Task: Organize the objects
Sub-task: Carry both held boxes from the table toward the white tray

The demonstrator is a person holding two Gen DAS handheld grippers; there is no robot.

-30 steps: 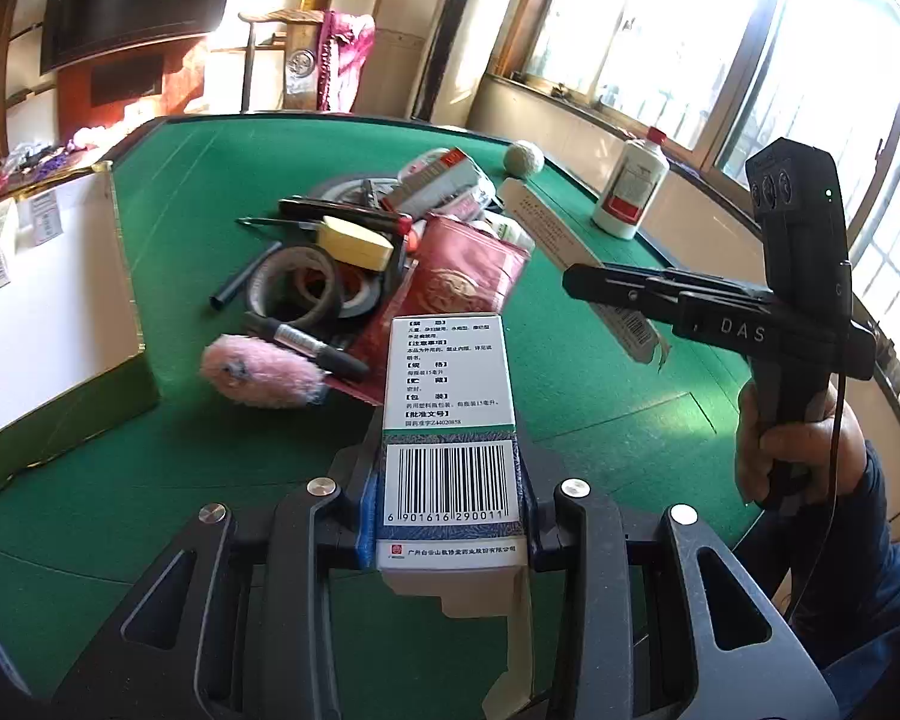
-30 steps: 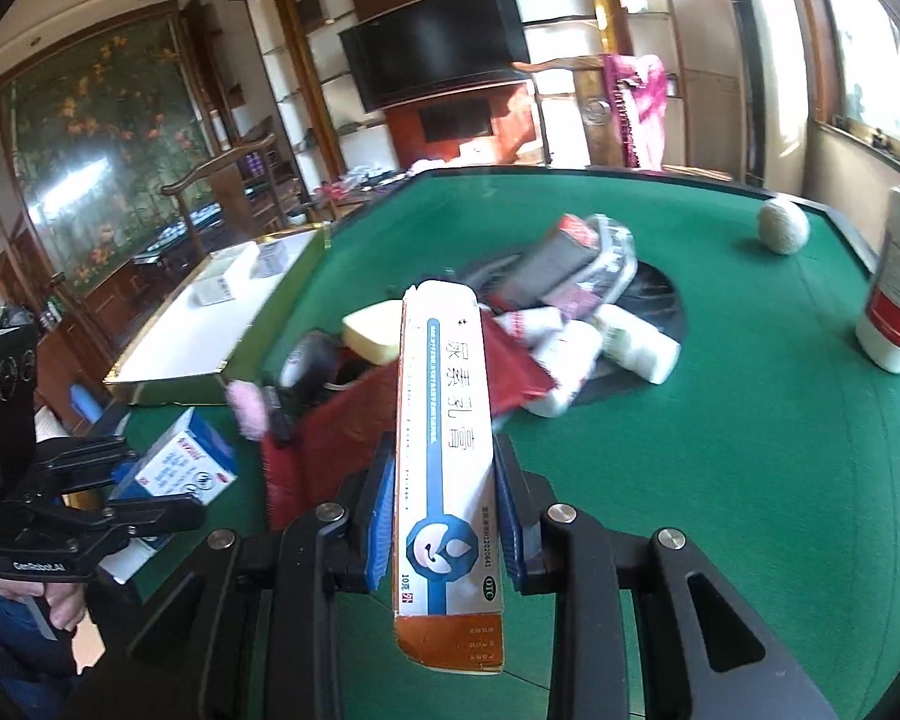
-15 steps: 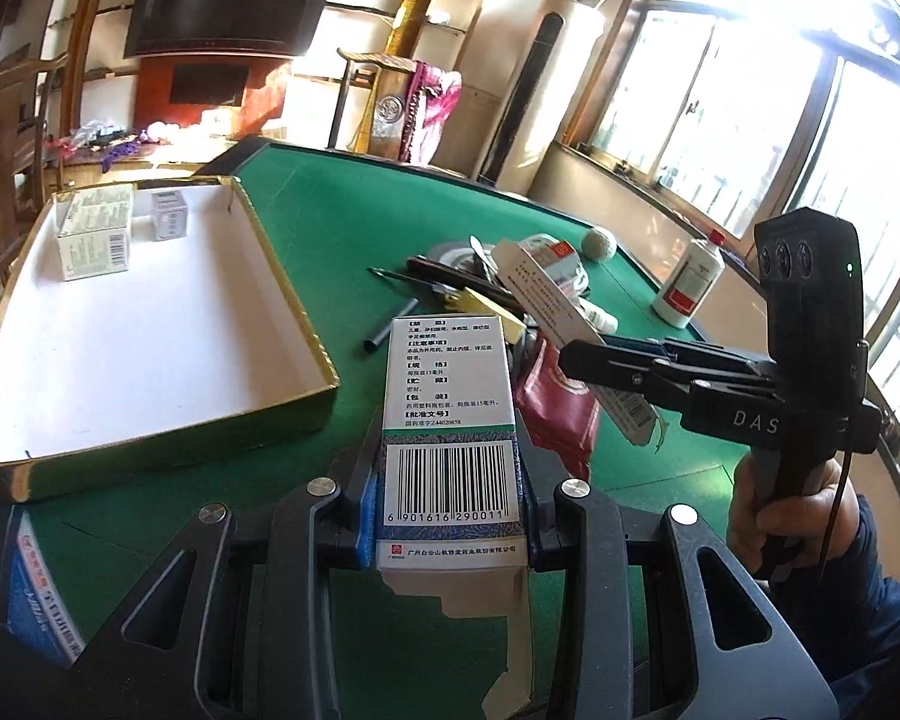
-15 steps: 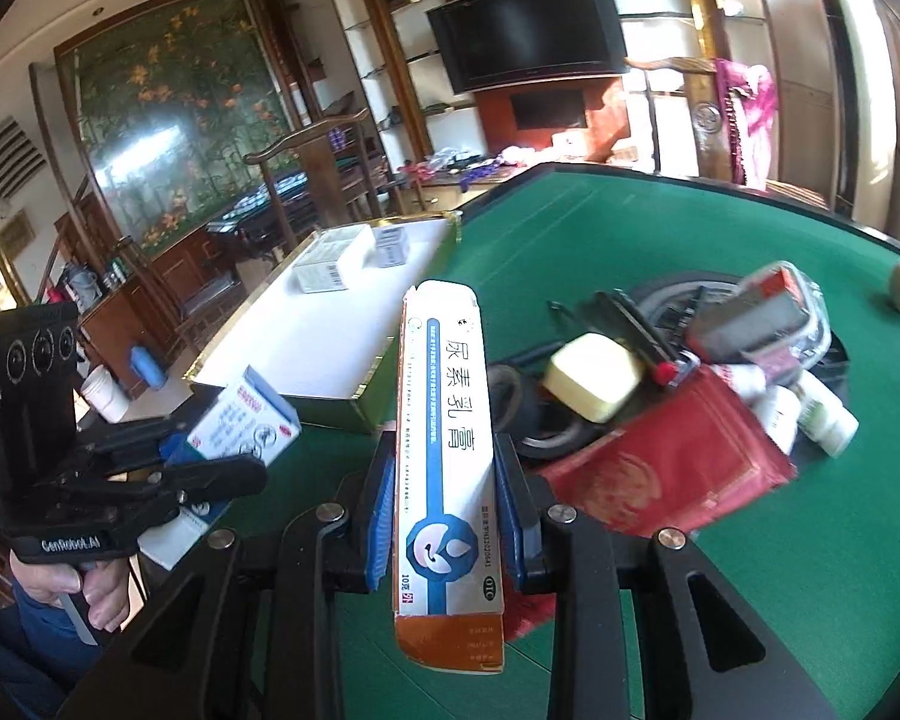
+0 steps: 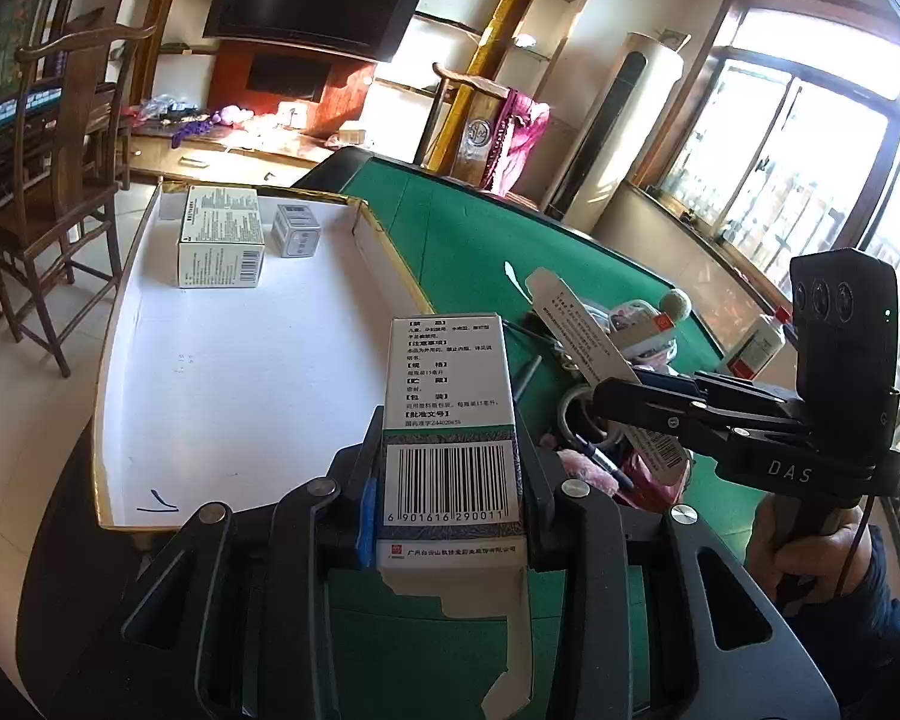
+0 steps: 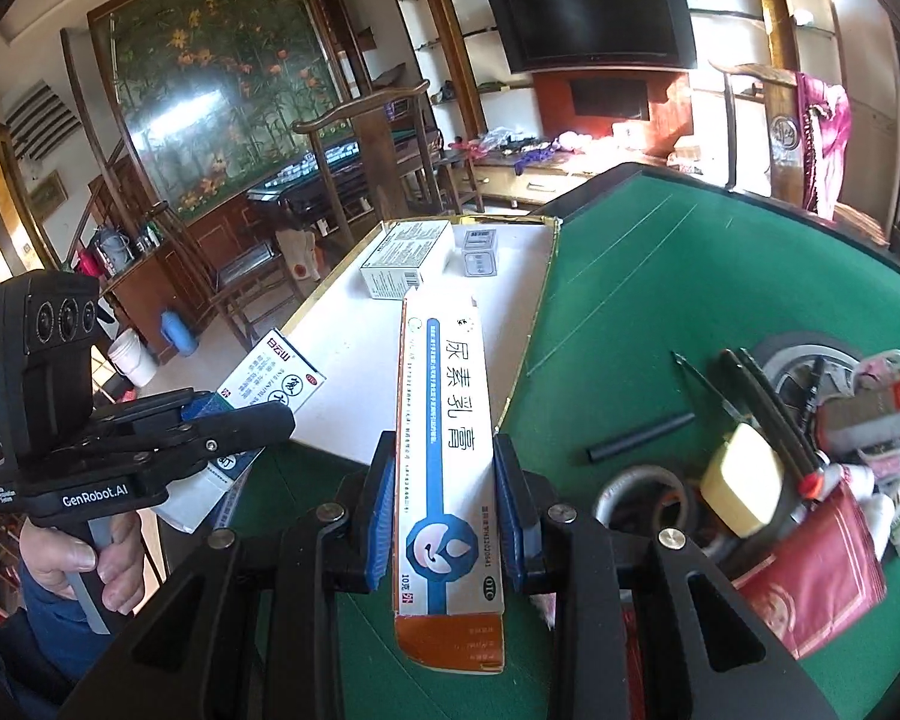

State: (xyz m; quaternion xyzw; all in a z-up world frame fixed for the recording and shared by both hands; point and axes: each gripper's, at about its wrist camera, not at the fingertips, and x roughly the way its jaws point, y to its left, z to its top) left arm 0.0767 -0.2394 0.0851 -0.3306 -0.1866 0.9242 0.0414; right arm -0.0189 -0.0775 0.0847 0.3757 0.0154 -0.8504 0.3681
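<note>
My left gripper (image 5: 450, 462) is shut on a small white and green medicine box (image 5: 450, 396) with a barcode, held over the near end of a white tray (image 5: 240, 372) with a gold rim. My right gripper (image 6: 444, 480) is shut on a long white and blue ointment box (image 6: 441, 420), just right of the tray (image 6: 348, 378). Each gripper shows in the other's view: the right gripper (image 5: 618, 402) with its long box (image 5: 582, 342), the left gripper (image 6: 258, 420) with its small box (image 6: 270, 378). Two boxes (image 5: 222, 237) (image 5: 297, 231) lie at the tray's far end.
On the green table (image 6: 660, 276), right of the tray, lies a pile: a red pouch (image 6: 810, 576), a yellow block (image 6: 744, 480), a tape roll (image 6: 636, 492), pens and small bottles. A white bottle (image 5: 756, 342) stands near the window. Wooden chairs (image 5: 60, 180) stand beyond the tray.
Both grippers swung left, away from the pile and toward the white tray, each keeping its box. The tray now fills the left wrist view.
</note>
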